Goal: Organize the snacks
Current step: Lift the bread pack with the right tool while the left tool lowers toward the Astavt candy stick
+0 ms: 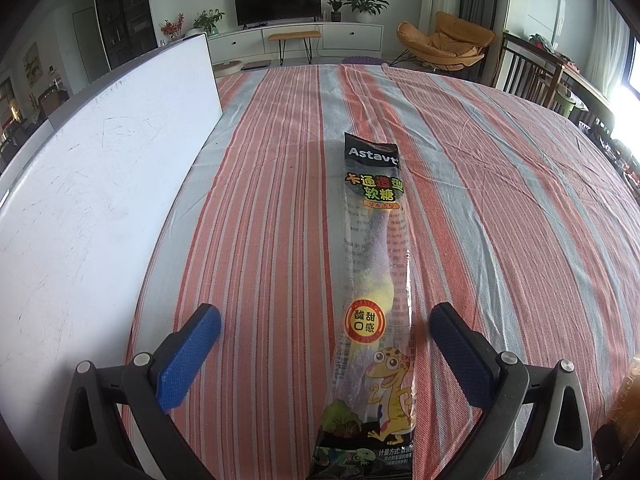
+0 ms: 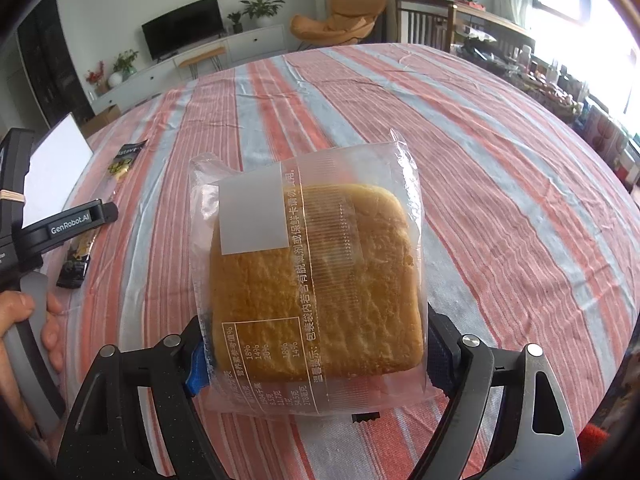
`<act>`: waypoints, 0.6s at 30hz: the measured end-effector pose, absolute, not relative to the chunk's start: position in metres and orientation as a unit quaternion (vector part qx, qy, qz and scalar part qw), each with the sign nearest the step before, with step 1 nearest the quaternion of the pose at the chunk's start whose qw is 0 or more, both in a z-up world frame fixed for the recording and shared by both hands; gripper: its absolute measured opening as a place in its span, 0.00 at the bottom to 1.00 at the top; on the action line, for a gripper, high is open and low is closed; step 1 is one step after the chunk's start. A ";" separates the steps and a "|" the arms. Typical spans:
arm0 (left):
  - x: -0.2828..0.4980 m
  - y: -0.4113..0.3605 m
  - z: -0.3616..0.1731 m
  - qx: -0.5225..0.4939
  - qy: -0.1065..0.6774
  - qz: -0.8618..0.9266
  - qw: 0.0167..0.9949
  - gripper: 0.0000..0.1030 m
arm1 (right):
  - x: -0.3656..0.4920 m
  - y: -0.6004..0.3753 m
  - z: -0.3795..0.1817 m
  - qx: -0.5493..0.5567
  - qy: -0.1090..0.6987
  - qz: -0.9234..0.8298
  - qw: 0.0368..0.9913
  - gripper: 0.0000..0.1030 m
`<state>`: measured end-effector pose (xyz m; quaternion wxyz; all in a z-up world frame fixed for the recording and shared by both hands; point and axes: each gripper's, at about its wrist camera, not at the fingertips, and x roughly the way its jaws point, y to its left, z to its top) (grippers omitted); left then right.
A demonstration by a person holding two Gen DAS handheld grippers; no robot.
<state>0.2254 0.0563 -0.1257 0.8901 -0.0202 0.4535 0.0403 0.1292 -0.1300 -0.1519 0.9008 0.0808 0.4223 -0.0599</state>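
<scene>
Right claw (image 2: 316, 356) level — clamping bread packet (image 2: 312, 276)

Left gripper (image 1: 325, 322) is spread wide open over the striped tablecloth (image 1: 500, 200), with a long gummy candy pack (image 1: 374, 288) lying flat between the blue pads (image 1: 188, 360), running straight ahead. Neither pad touches it. White board (image 1: 88, 184) sits off to the gripper's left.

1. Support surface: a table covered by a red, grey and white striped cloth (image 1: 480, 200).
2. A long gummy candy packet (image 1: 376, 272) lies flat on the cloth.
3. A white board (image 1: 92, 200) rests along the table's left side.
</scene>
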 end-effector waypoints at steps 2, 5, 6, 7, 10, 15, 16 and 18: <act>0.225 0.056 -0.126 -0.020 0.454 0.040 0.890 1.00 | 0.129 -0.130 -0.152 0.081 0.422 -0.060 0.901 0.83; 0.225 0.056 -0.126 -0.020 0.454 0.040 0.890 1.00 | 0.129 -0.130 -0.152 0.082 0.422 -0.060 0.901 0.83; 0.225 0.056 -0.126 -0.020 0.454 0.040 0.890 1.00 | 0.129 -0.130 -0.152 0.082 0.422 -0.060 0.901 0.83; 0.225 0.056 -0.126 -0.020 0.454 0.040 0.890 1.00 | 0.129 -0.129 -0.152 0.082 0.422 -0.061 0.901 0.83; 0.225 0.056 -0.126 -0.020 0.453 0.040 0.890 1.00 | 0.129 -0.128 -0.152 0.079 0.423 -0.062 0.901 0.83; 0.225 0.056 -0.126 -0.020 0.454 0.040 0.890 1.00 | 0.128 -0.126 -0.152 0.076 0.425 -0.062 0.900 0.84; 0.225 0.056 -0.126 -0.020 0.453 0.040 0.890 1.00 | 0.128 -0.126 -0.152 0.075 0.425 -0.062 0.900 0.84; 0.225 0.056 -0.126 -0.020 0.453 0.040 0.890 1.00 | 0.128 -0.125 -0.152 0.074 0.426 -0.062 0.900 0.85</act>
